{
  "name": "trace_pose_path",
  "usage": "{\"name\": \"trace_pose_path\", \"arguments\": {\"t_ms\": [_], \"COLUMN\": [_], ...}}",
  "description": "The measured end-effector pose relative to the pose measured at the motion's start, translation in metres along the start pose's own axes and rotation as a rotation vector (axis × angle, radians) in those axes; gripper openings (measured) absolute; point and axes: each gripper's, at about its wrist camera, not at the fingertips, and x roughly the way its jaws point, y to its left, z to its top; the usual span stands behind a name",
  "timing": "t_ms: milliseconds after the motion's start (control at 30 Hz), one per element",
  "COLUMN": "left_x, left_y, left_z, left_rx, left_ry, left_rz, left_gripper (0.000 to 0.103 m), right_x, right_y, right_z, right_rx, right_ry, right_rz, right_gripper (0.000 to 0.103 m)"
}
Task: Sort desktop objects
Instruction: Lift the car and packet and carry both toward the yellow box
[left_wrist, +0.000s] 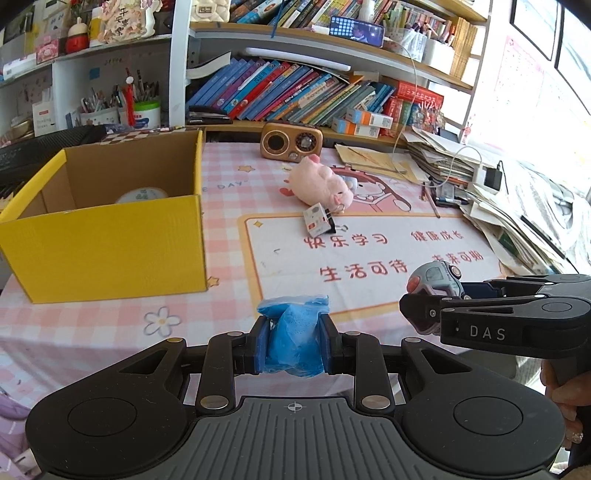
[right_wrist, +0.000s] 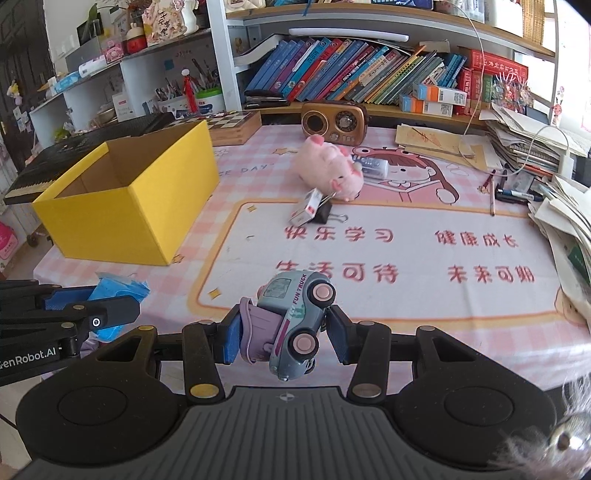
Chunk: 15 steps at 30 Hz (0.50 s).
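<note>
Left gripper (left_wrist: 293, 345), left wrist view: jaws clamped on a crumpled blue packet (left_wrist: 293, 332), carried clear of the desk mat near the front right corner of the yellow box (left_wrist: 107, 240), likely its destination. Right gripper (right_wrist: 284, 332), right wrist view: pinching a toy truck (right_wrist: 291, 325) tilted nose-down, well right of the box; pink plush pig (right_wrist: 328, 170) and binder clip (right_wrist: 317, 210) await sorting beyond.

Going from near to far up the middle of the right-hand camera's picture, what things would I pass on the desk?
Toy truck held between the fingers → binder clip with a small card → pink plush pig → brown retro radio → row of leaning books.
</note>
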Motion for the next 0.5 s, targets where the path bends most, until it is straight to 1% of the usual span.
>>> {"name": "trace_pose_path", "arguments": {"t_ms": [500], "left_x": [-0.049], "left_y": [0.045], "left_z": [-0.037], "left_rx": [0.022], "left_ry": [0.012], "left_rz": [0.002], "left_gripper": [0.026], "right_x": [-0.019], "right_y": [0.071], "right_z": [-0.038], "right_rx": [0.020], "right_ry": [0.008], "right_rz": [0.018], "right_gripper": [0.044]}}
